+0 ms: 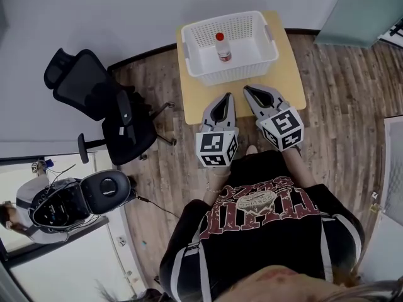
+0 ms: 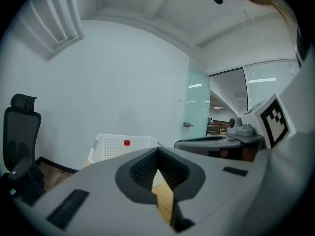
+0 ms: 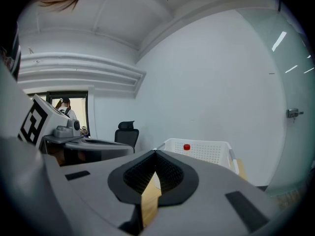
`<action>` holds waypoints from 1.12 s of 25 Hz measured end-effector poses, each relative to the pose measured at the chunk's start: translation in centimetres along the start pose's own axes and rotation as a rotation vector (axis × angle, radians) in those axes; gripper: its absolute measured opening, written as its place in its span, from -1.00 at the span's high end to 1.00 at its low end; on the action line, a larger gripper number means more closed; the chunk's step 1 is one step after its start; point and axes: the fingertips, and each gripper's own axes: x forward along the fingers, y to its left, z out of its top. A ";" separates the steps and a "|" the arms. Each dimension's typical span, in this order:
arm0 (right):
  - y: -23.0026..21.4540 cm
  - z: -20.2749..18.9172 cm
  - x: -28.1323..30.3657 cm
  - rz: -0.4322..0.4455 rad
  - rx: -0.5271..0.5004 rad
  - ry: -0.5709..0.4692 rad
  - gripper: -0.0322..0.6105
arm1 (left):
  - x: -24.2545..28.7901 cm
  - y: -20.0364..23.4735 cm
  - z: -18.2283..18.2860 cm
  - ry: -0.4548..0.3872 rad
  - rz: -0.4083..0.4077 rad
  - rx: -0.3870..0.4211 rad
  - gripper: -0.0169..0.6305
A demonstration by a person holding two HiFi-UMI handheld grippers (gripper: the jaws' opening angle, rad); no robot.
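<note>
Two grippers are hovering side by side over the wooden table (image 1: 291, 83): left gripper (image 1: 227, 96) and right gripper (image 1: 247, 89) are each showing jaws pressed together at the tips, gripping nothing. White basket (image 1: 230, 75) is sitting just ahead of both pairs of fingertips, apart from them, with a red-capped bottle (image 1: 222, 48) standing upright inside it, farther ahead. Black office chair (image 1: 101, 99) is standing well left of the left fingers.

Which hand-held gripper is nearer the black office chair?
Left. Left hand-held gripper hovers over the table edge, toward the office chair; right hand-held gripper lies beyond it, farther off.
</note>
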 end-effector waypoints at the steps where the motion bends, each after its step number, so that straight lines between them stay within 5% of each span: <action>1: -0.1 0.0 0.1 0.000 0.002 0.000 0.85 | 0.1 0.1 0.0 0.001 0.002 0.001 0.81; 28: -3.6 2.0 6.6 -0.105 0.031 -0.014 0.85 | 5.3 6.1 2.5 0.007 -0.086 0.007 0.81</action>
